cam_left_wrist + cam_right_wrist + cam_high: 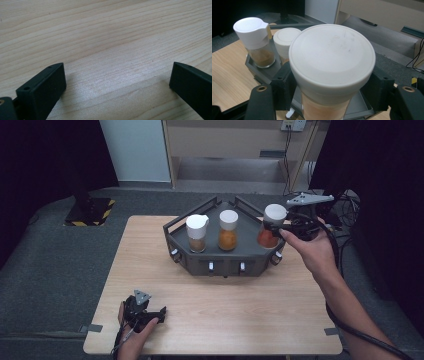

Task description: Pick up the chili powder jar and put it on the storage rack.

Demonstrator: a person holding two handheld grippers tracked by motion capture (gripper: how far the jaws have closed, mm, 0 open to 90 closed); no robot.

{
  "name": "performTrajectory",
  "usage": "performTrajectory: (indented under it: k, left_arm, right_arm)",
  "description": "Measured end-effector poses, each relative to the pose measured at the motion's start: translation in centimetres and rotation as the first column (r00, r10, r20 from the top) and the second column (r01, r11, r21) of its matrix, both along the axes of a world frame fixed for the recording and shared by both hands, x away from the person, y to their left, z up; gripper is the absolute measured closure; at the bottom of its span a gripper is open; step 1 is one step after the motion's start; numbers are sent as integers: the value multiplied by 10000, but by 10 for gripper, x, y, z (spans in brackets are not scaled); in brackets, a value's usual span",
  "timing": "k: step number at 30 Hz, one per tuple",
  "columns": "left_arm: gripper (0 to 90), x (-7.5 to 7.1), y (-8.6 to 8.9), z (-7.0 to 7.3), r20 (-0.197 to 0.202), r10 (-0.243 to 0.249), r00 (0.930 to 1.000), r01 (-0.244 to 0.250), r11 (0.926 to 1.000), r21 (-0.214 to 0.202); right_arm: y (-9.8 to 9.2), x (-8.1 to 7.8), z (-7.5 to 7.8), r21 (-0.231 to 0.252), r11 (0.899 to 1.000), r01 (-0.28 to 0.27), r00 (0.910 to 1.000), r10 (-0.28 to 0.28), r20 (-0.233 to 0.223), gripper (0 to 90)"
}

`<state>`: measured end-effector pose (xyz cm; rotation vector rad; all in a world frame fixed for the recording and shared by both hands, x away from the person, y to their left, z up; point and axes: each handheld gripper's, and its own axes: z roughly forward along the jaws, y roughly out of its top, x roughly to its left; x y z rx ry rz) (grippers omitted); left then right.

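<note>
A dark grey rack stands at the far middle of the wooden table. In it are two white-capped spice jars: one with brown powder at the left, one with orange powder in the middle. My right gripper is shut on a third white-capped jar of reddish spice, held over the rack's right end. In the right gripper view the jaws clamp that jar just below its cap. My left gripper rests near the table's front left edge, open, with bare wood between its jaws.
A light wooden cabinet stands behind the table. Cables hang at the far right. A yellow-and-black striped base sits on the grey floor at the far left. Small white knobs line the rack's front.
</note>
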<state>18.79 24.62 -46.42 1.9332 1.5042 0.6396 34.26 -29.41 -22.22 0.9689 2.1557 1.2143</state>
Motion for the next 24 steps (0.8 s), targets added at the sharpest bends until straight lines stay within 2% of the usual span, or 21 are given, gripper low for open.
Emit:
performTrajectory:
  k: [11,24]
  left_arm:
    - [0,0,0,0,-1,-2,10000,2,10000,0]
    - [0,0,0,0,1,0,10000,0,10000,1]
  right_arm:
    - [9,12,1,-43,10000,52,10000,-52,-67,343]
    - [22,30,-11,-120,9999,89,9996,-92,-280,344]
